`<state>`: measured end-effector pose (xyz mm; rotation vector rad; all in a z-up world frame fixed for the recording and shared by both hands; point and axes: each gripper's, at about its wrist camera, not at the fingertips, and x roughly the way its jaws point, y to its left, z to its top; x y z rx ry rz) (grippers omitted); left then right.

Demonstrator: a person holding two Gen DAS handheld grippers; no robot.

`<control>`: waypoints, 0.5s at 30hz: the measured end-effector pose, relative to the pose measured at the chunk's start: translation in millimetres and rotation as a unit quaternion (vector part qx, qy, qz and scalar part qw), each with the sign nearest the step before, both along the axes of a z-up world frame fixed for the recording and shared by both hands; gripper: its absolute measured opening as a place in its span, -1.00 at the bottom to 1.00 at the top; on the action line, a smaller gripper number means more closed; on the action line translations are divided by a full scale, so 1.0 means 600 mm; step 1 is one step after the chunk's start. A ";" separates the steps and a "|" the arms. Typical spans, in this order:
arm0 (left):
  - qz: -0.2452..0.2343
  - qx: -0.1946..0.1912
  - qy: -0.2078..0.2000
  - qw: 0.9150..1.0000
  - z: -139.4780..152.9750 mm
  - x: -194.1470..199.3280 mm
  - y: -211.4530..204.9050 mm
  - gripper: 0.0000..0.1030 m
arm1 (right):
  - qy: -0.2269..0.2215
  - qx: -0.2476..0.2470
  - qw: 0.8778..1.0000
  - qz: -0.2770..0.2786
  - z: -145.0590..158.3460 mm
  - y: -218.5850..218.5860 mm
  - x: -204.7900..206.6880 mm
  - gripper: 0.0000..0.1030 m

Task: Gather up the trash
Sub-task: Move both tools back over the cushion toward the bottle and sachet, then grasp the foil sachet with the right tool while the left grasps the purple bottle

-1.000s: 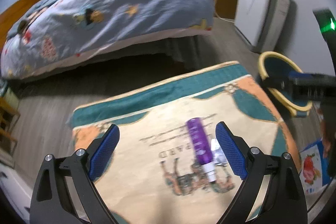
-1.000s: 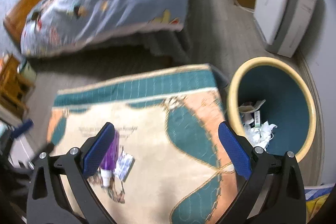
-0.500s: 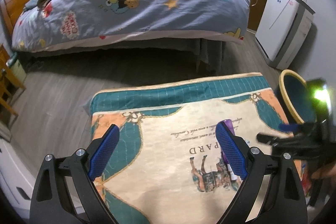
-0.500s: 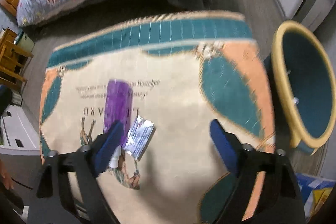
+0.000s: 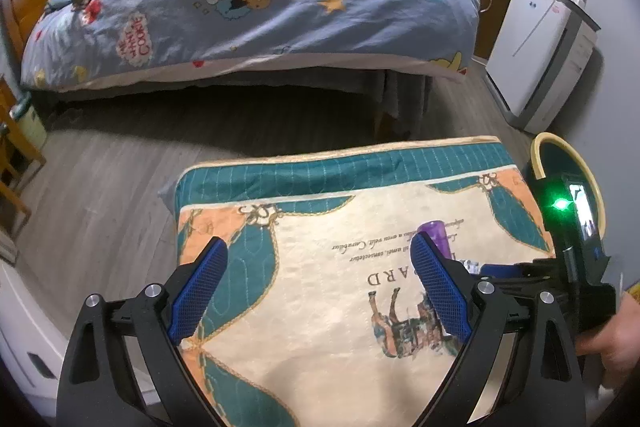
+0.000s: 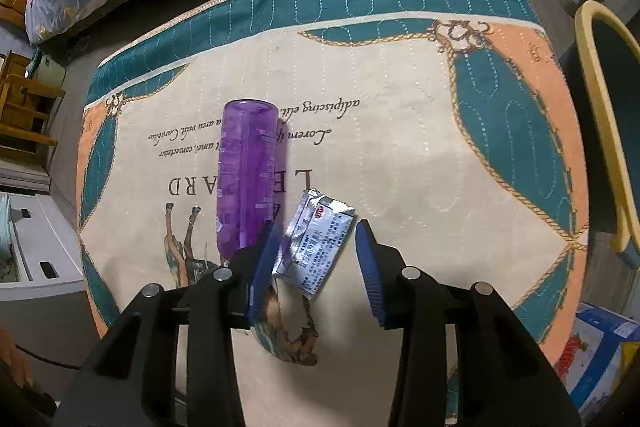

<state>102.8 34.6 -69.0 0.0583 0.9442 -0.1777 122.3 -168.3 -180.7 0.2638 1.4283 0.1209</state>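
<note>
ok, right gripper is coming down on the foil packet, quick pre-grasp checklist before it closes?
1. Foil packet sits between the right gripper pads: ok.
2. Pads pressing on the packet: not ok, jaws closing, gap on the right side.
3. Left pad clear of the purple bottle: cannot tell, it sits right against the bottle's lower end.
4. Left gripper open and holding nothing: ok.
5. Bin within view at the mat's right edge: ok.
</note>
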 end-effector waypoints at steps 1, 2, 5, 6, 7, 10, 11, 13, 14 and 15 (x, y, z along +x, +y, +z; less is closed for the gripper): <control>0.000 0.001 0.000 1.000 -0.001 0.000 0.000 0.79 | 0.002 0.002 1.000 0.001 -0.003 0.001 0.001 -0.23; 0.000 0.002 0.001 1.000 -0.001 0.001 -0.001 0.79 | 0.006 0.001 1.000 0.007 -0.007 0.004 0.001 -0.37; -0.002 0.005 0.004 1.000 -0.004 0.002 -0.005 0.79 | 0.001 -0.025 0.999 0.044 -0.005 0.013 -0.001 -0.53; -0.003 0.005 0.004 1.000 -0.005 0.003 -0.007 0.79 | 0.002 -0.023 0.999 0.045 -0.005 0.009 -0.003 -0.54; -0.006 0.008 0.005 1.000 -0.007 0.004 -0.012 0.79 | 0.003 -0.022 0.999 0.044 -0.004 0.004 -0.004 -0.54; -0.013 0.019 0.009 1.000 -0.014 0.005 -0.026 0.79 | -0.010 -0.014 0.999 0.038 0.011 -0.021 -0.008 -0.54; -0.015 0.022 0.010 1.000 -0.016 0.006 -0.031 0.79 | -0.015 -0.013 0.999 0.035 0.015 -0.030 -0.009 -0.54; -0.021 0.030 0.016 0.999 -0.025 0.006 -0.046 0.79 | -0.025 -0.018 0.999 0.026 0.026 -0.052 -0.010 -0.54; -0.023 0.032 0.019 0.999 -0.029 0.006 -0.051 0.79 | -0.029 -0.020 0.999 0.023 0.030 -0.062 -0.011 -0.54; -0.026 0.034 0.024 0.999 -0.035 0.006 -0.059 0.79 | -0.031 -0.018 0.999 0.015 0.035 -0.076 -0.013 -0.54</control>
